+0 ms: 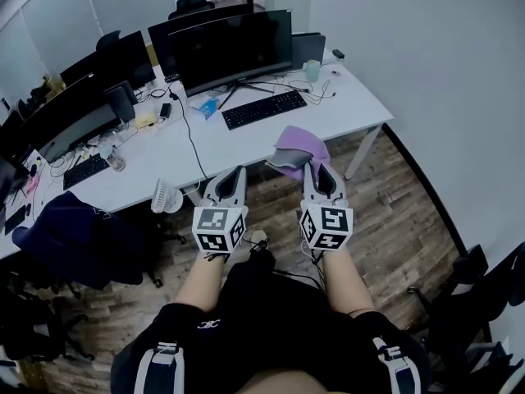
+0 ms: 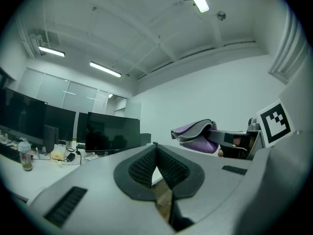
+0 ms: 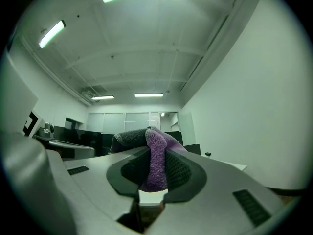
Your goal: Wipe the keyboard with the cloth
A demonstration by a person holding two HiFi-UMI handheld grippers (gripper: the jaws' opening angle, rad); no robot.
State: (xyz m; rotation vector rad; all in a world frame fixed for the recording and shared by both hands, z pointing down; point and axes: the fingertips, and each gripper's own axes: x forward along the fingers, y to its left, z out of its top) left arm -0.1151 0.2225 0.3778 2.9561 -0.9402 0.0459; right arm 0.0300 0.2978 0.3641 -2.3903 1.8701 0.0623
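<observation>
1. Jaws of the left gripper (image 2: pixel 155 147) meet at their tips in the left gripper view, and nothing sits between the ribbed pads. Up and to the right beyond them, the purple cloth (image 2: pixel 194 132) sticks out of the right gripper (image 2: pixel 230 139). Dark monitors (image 2: pixel 111 131) stand at the left, with a small bottle (image 2: pixel 26 160) farther left.

2. In the right gripper view the jaws are closed on a fold of the cloth. The fabric fills the gap between the pads and bulges above the tips, purple in the middle with a grey part on its left side. The left gripper's body shows at the left edge.

3. In the head view both grippers are side by side above the person's lap, apart from each other and pointing toward the white table (image 1: pixel 361 105). The cloth juts from the right gripper's tips and shows against the table's near edge. The black keyboard (image 1: pixel 264 109) lies on the table in front of the wide curved monitor, well beyond the cloth and not touched by it. A second keyboard (image 1: pixel 85 171) lies far off to the left.
</observation>
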